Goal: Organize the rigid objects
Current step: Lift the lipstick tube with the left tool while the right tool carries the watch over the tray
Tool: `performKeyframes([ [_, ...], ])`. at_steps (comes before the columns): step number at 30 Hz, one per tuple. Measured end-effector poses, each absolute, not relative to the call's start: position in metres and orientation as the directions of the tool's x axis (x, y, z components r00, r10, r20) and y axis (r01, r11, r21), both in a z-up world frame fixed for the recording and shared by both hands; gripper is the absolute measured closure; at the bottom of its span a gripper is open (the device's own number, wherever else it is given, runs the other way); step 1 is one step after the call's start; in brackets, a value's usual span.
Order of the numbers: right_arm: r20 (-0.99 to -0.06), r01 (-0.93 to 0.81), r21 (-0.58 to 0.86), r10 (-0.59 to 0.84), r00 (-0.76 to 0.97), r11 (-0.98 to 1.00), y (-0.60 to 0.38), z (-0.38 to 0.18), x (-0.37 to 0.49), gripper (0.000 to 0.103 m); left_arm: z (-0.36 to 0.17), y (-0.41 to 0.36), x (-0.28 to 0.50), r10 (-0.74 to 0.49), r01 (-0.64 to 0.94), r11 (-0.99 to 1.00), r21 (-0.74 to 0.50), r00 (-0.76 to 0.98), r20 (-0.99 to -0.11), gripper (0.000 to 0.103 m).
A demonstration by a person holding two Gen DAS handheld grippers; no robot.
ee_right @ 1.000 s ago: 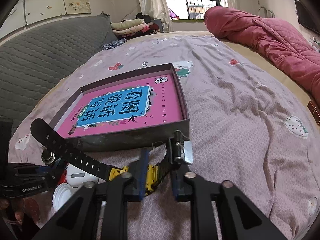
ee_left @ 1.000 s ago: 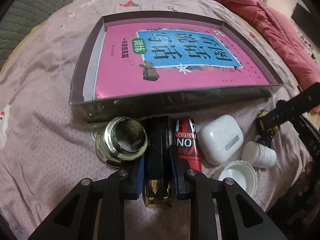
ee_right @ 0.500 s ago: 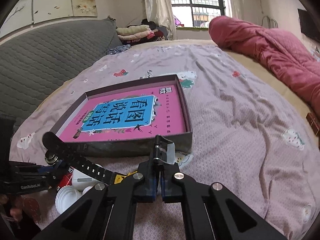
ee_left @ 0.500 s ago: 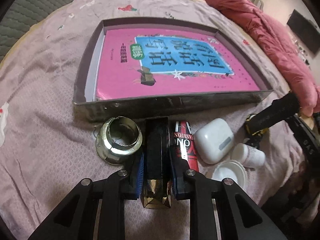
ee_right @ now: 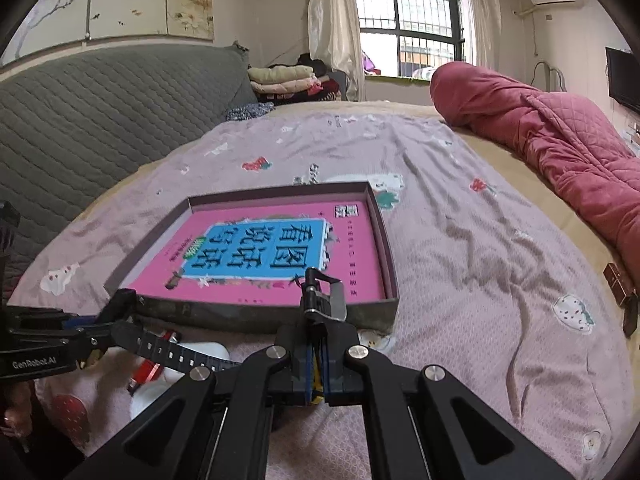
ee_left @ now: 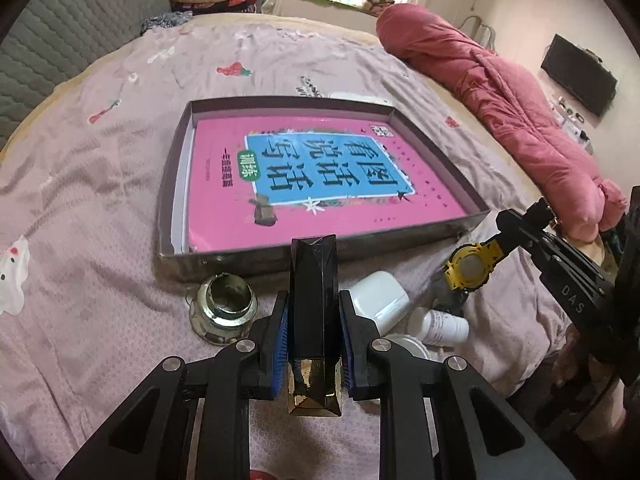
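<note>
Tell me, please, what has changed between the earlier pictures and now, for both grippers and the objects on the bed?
The left gripper, already shut on the black faceted bottle, has lifted it off the bedsheet. The right gripper has just closed on the watch strap and raised it. The box with the pink book, metal ring, white case and small white bottle stayed put.

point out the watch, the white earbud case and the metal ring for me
watch [ee_left: 471,270]: left wrist view, on its round face in the yellow case
white earbud case [ee_left: 382,294]: left wrist view, on its smooth top
metal ring [ee_left: 223,307]: left wrist view, on its shiny rim
</note>
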State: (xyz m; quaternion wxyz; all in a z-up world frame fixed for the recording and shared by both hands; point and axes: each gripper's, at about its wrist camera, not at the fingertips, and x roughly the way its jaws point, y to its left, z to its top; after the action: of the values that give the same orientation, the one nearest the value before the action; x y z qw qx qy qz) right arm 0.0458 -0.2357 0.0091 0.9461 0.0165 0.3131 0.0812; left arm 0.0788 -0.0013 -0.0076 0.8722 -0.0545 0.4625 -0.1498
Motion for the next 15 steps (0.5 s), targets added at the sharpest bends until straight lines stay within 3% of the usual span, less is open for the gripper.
performKeyframes([
  [15,-0.544,-0.150,0.093,0.176,0.820,0.984,-0.224,0.042,0.036,0.100,0.016,0.009,0.072,-0.286,0.189,0.958,-0.215,0.604,-0.744,0.081],
])
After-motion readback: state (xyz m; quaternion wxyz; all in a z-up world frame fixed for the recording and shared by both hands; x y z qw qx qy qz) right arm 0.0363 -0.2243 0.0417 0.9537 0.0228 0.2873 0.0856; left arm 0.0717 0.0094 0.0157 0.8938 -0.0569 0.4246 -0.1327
